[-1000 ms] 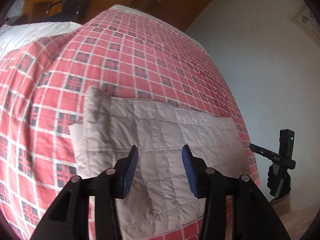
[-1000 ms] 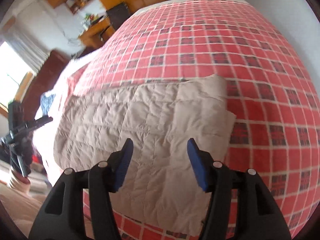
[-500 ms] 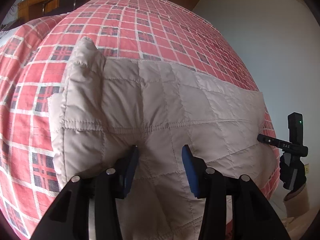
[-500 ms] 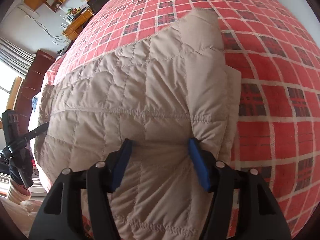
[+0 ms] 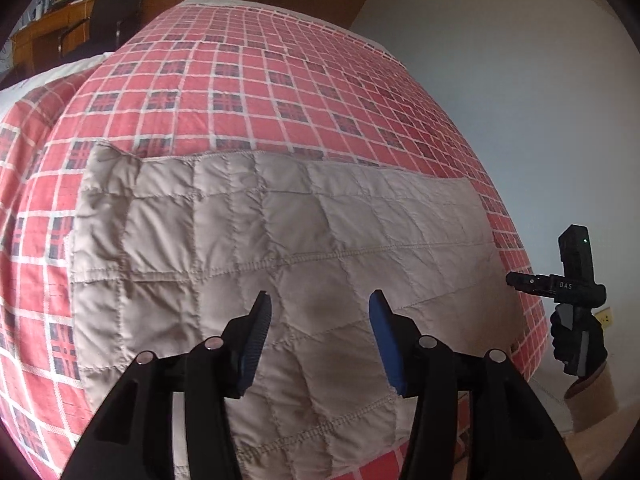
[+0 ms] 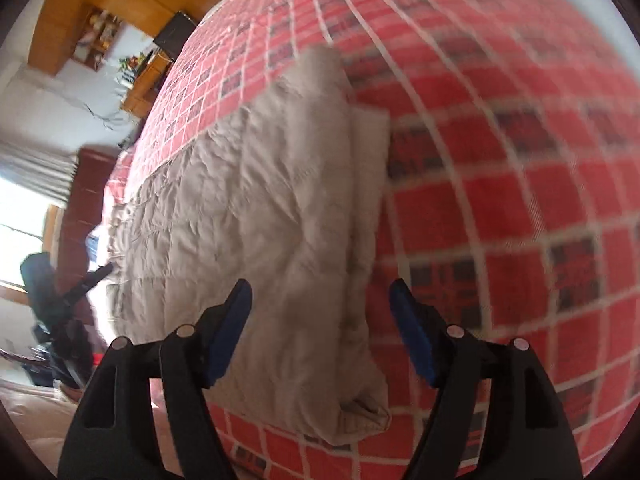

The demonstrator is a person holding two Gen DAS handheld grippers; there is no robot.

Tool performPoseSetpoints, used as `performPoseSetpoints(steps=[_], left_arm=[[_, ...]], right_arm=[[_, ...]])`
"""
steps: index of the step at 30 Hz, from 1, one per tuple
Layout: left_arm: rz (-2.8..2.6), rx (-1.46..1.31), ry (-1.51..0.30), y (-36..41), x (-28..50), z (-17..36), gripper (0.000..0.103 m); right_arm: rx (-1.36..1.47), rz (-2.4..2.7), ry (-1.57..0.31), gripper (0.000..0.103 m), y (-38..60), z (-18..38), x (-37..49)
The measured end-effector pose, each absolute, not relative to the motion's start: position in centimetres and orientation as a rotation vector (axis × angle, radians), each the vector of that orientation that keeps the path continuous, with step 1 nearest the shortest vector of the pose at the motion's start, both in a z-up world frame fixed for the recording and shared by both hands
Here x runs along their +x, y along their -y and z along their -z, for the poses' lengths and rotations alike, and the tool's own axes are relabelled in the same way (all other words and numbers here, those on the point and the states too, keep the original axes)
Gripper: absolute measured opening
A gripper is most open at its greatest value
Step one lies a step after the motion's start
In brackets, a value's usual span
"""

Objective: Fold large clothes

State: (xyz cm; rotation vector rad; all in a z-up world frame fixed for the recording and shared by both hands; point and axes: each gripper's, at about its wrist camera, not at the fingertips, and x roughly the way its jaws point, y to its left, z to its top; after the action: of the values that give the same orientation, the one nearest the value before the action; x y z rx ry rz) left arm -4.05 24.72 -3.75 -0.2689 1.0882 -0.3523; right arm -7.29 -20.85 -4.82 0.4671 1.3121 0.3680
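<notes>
A beige quilted garment (image 5: 280, 248) lies folded into a long flat band on the red checked bedspread (image 5: 248, 80). My left gripper (image 5: 320, 320) hovers open above the garment's near edge, nothing between its blue pads. In the right wrist view the same garment (image 6: 260, 216) runs away to the left, its layered right end (image 6: 360, 152) showing stacked folds. My right gripper (image 6: 320, 312) is open over that end, its left fingertip above the cloth and its right one over the bedspread (image 6: 500, 160). That view is blurred by motion.
The bed's near edge drops to the floor just below the garment. The other hand-held gripper (image 5: 572, 292) shows at the right past the bed corner. A desk and dark chair (image 5: 112, 8) stand beyond the bed; a white wall (image 5: 500, 60) lies to the right.
Both grippers have pulled back up from the garment they were pressing against. The right one has swung right toward the garment's end and opened wider.
</notes>
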Motion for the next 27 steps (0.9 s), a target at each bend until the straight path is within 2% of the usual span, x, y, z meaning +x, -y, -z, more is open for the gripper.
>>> performPoseSetpoints(steps=[5, 9, 11, 13, 14, 16, 19, 27], left_arm=[[0.353, -0.239, -1.139, -23.6, -4.0, 5.8, 0.051], [0.363, -0.255, -1.149, -23.7, -3.9, 6.6, 0.052], [0.368, -0.279, -1.152, -24.0, -3.9, 6.8, 0.052], [0.371, -0.294, -1.153, -24.2, -3.9, 7.0, 0.053], [0.372, -0.297, -1.153, -24.2, -4.0, 7.1, 0.053], [0.374, -0.299, -1.152, -24.3, -4.1, 7.1, 0.053], [0.379, -0.304, -1.151, -24.4, -4.1, 7.2, 0.053], [0.396, -0.328, -1.153, -24.9, -4.3, 7.1, 0.053]], right_arm=[[0.652, -0.457, -1.337, 0.069, 21.5, 8.1, -6.7], [0.703, -0.527, -1.340, 0.063, 20.8, 9.0, -5.9], [0.700, -0.539, -1.340, 0.055, 20.5, 9.1, -5.7], [0.699, -0.557, -1.347, 0.042, 20.0, 9.0, -5.4], [0.697, -0.562, -1.348, 0.041, 19.8, 8.8, -5.4], [0.702, -0.582, -1.345, 0.031, 19.7, 8.5, -5.3], [0.723, -0.605, -1.332, 0.021, 19.8, 7.0, -5.2], [0.501, -0.603, -1.268, 0.018, 15.1, -1.9, -5.1]])
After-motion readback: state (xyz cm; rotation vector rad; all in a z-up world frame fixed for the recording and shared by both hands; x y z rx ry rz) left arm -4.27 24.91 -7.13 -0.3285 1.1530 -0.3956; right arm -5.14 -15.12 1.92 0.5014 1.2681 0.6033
